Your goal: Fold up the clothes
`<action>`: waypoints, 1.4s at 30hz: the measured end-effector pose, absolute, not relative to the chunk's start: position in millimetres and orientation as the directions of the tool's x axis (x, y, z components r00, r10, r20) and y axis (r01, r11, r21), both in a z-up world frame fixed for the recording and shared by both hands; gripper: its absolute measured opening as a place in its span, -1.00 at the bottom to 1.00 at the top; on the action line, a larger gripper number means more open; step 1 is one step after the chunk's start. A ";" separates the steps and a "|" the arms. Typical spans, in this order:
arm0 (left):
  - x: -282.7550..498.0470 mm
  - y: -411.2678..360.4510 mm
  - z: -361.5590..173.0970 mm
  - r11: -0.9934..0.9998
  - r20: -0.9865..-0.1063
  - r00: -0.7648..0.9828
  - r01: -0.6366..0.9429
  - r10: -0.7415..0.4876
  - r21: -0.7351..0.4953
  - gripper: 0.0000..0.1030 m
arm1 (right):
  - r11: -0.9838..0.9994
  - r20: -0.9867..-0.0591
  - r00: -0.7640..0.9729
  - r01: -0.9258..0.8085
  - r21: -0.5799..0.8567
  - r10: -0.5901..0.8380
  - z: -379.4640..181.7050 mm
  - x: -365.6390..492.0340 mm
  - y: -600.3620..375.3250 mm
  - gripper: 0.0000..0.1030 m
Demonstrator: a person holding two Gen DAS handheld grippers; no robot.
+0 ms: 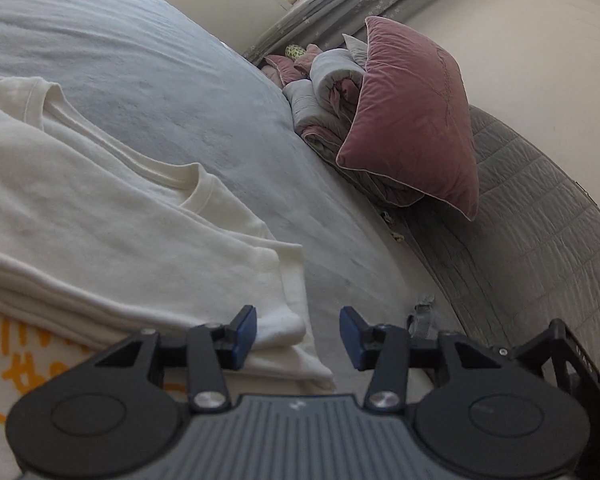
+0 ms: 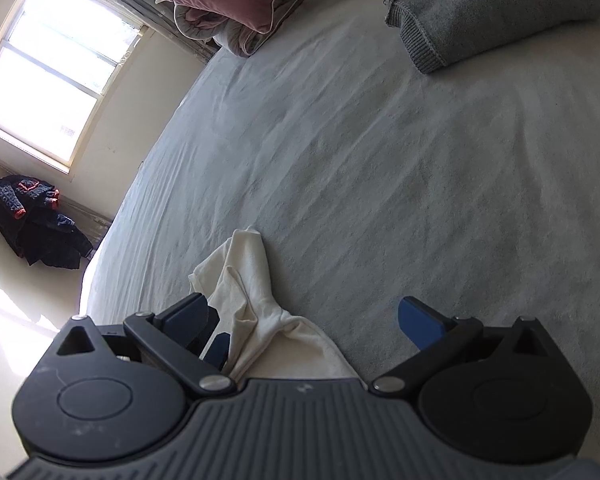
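Cream knit sweatshirt [image 1: 112, 216] lies folded on the pale grey bedspread [image 1: 172, 80]; left gripper [image 1: 298, 334] is parted around its corner, right gripper [image 2: 304, 320] spread wide over loose cream cloth

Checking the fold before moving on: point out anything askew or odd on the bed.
The cream shirt lies neatly layered in the left view, but in the right view one cream end is bunched and twisted beside the right claw. The grey sweater sits folded.
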State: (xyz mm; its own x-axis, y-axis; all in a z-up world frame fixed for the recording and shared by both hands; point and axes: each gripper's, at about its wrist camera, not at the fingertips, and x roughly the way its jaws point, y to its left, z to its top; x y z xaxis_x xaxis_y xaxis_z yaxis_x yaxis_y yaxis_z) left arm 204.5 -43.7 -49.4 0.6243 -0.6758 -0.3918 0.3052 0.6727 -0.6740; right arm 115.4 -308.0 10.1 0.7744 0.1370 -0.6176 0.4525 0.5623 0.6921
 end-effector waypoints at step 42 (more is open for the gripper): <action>178.2 155.0 -10.6 0.947 -0.372 0.919 0.006 -0.131 -0.320 -0.58 | 0.941 -0.463 0.865 -0.029 0.336 0.193 12.7 192.3 -241.9 -0.88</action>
State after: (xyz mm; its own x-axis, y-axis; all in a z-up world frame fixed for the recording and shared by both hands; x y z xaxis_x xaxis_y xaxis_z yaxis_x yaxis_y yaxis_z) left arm 178.2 155.0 -10.6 0.9189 -0.1313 -0.3719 0.0057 0.9473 -0.3203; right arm 192.3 -241.9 12.7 0.8649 0.1925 -0.4635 -0.0293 0.9413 0.3364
